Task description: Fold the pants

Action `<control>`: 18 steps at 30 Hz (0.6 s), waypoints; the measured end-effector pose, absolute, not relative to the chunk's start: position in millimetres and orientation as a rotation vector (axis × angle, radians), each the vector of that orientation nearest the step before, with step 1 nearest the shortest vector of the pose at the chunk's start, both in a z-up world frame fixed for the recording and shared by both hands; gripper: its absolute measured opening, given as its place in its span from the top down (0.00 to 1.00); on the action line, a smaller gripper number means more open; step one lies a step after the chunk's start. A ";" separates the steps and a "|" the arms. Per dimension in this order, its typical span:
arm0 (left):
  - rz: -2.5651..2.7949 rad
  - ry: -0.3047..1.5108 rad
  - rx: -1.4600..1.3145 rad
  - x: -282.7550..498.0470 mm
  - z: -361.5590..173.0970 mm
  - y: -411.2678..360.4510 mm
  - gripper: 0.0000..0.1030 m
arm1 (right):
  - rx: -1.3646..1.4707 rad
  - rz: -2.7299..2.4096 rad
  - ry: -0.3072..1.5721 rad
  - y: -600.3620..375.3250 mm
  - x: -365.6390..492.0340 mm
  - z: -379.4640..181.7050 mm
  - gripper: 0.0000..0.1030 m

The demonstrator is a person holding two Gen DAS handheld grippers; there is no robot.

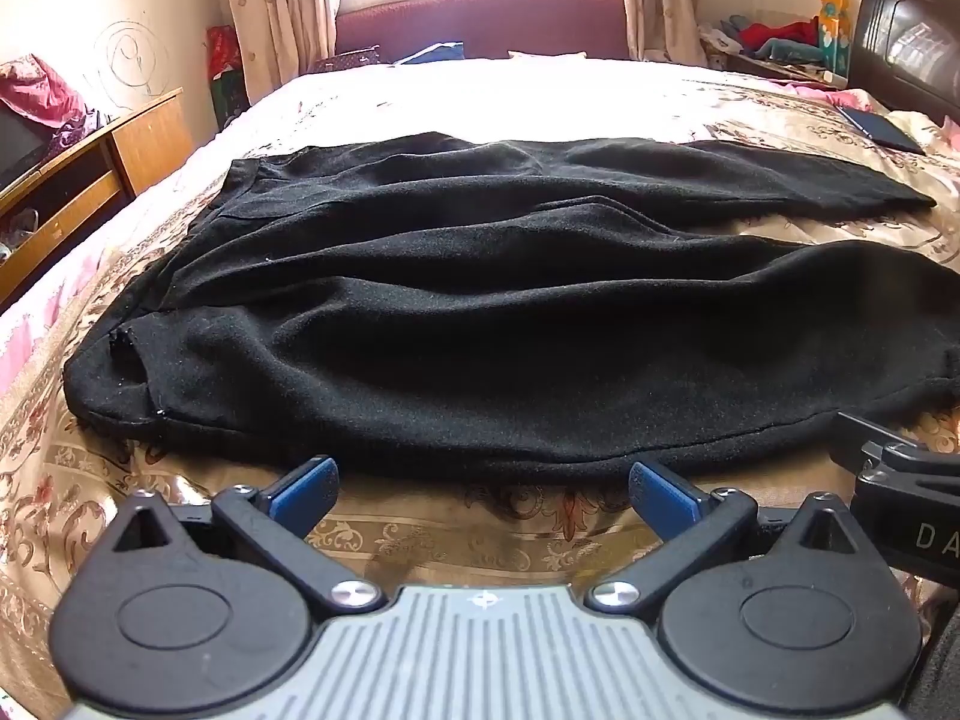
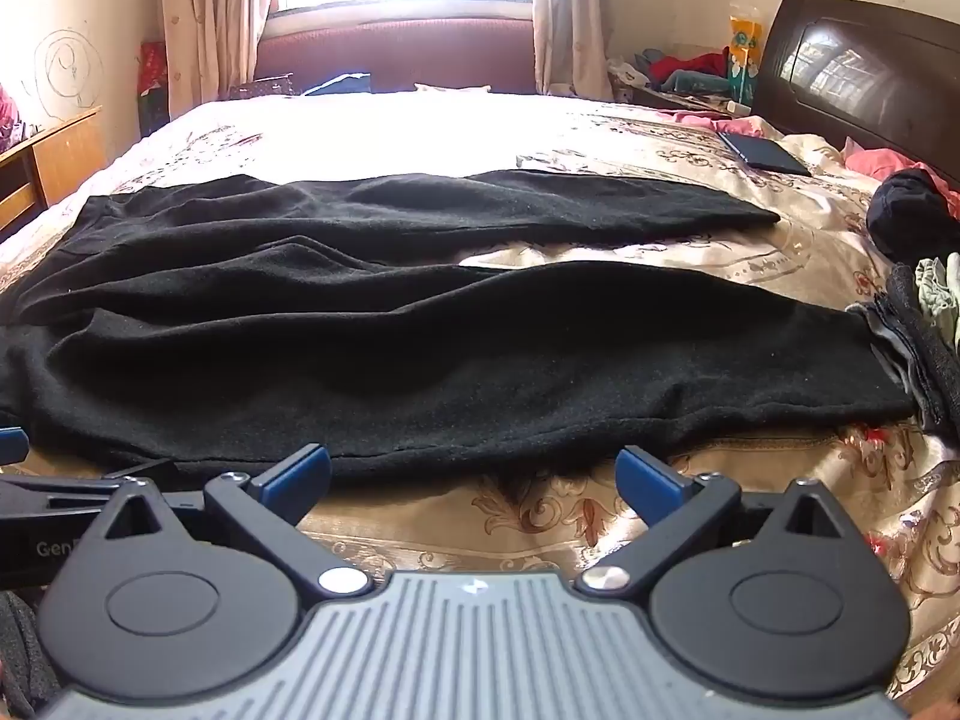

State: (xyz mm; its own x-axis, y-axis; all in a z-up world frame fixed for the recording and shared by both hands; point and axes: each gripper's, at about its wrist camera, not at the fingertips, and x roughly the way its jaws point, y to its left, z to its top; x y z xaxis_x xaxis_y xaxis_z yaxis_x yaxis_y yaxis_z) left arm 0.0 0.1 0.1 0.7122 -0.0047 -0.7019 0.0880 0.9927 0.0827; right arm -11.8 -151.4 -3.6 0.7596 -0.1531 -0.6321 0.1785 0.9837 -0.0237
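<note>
Black pants (image 1: 480,324) lie spread flat across the bed, waistband at the left, two legs reaching right with a gap between them. They also show in the right wrist view (image 2: 456,354). My left gripper (image 1: 483,486) is open and empty, its blue fingertips just short of the near edge of the near leg. My right gripper (image 2: 473,477) is open and empty, also just short of that near edge, further right. The right gripper's body shows at the right edge of the left wrist view (image 1: 900,480).
The bed has a floral gold bedspread (image 1: 420,534). A dark flat tablet (image 2: 762,153) lies at the far right near the dark headboard (image 2: 864,72). Folded dark clothes (image 2: 924,324) lie at the right. A wooden desk (image 1: 78,180) stands to the left.
</note>
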 end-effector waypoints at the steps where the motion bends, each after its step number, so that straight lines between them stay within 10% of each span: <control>1: -0.052 0.779 0.113 0.1 0.1 0.2 0.00 | 0.039 -0.180 0.685 -152.0 -12.1 -3.4 0.03; 18: -0.049 0.779 0.116 -1.7 -2.3 1.2 0.00 | 0.037 -0.180 0.688 -151.7 -12.8 -4.4 0.03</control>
State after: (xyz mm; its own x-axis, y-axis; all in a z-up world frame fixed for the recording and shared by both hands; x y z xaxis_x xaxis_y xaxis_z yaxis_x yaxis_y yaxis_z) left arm -1.7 1.2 -2.3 0.7109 -0.0012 -0.7033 0.0869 0.9925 0.0862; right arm -12.8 -151.7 -4.4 0.7578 -0.1533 -0.6342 0.1778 0.9837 -0.0254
